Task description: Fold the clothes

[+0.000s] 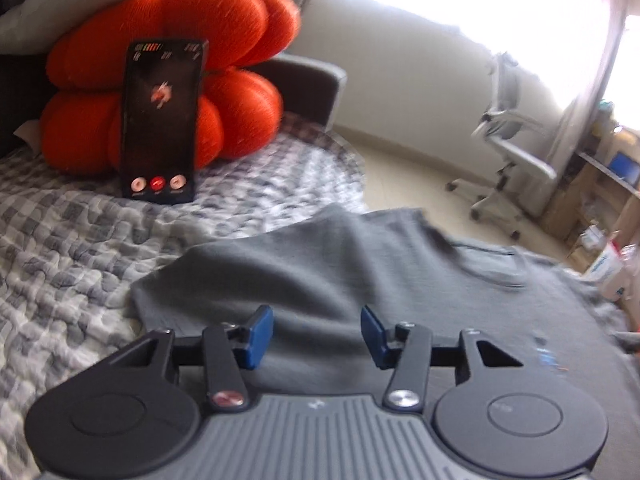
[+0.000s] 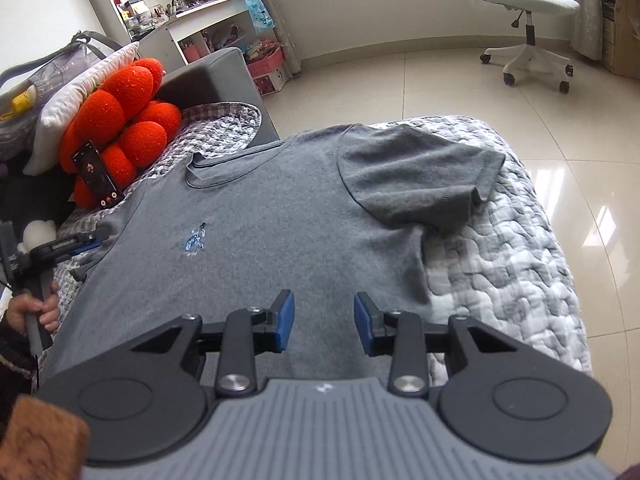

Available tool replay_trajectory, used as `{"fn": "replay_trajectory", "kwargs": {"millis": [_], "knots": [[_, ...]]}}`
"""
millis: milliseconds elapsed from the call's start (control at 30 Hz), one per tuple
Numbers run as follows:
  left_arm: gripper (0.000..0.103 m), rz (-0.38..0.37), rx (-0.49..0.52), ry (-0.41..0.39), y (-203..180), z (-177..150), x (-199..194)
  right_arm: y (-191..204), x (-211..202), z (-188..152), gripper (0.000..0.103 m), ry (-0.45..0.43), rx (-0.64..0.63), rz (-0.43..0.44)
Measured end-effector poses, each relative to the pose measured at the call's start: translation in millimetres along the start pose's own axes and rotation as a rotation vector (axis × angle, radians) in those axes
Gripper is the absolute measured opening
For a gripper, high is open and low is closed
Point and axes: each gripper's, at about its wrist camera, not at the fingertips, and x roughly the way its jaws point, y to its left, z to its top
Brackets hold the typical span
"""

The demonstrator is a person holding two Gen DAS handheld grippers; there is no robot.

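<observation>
Both jaws gape over grey T-shirt (image 2: 260, 220), its hem hidden.

I can read no words or numbers; my phone (image 1: 162, 120) screen's marks and the grey T-shirt (image 2: 256, 232) emblem are too blurred

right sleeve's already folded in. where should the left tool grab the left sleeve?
Probably the cuff hem of the left sleeve, coming in from the shirt's outer side. That sleeve lies out past the body on the quilt, near the left tool, so its edge is free to pinch and carry inward.
</observation>
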Motion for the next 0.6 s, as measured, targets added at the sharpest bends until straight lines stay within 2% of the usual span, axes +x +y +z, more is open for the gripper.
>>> {"fn": "replay_trajectory", "kwargs": {"millis": [100, 233, 300, 500, 600], "knots": [[0.05, 0.094, 0.005, 0.012, 14, 8, 15, -1, 7, 5, 0.037, 0.001, -0.003, -0.006], [0.048, 0.123, -0.05, -0.008, 21, 23, 6, -8, 13, 12, 0.038, -0.016, 0.012, -0.018], [0.049, 0.135, -0.074, -0.018, 23, 30, 2, -15, 15, 15, 0.041, -0.031, 0.048, -0.02], [0.056, 0.057, -0.052, -0.019, -33, 38, -7, -35, 16, 25, 0.048, -0.07, 0.112, -0.045], [0.059, -0.014, -0.042, -0.015, -71, 37, -5, -48, 14, 28, 0.05, -0.097, 0.163, -0.062]]}}
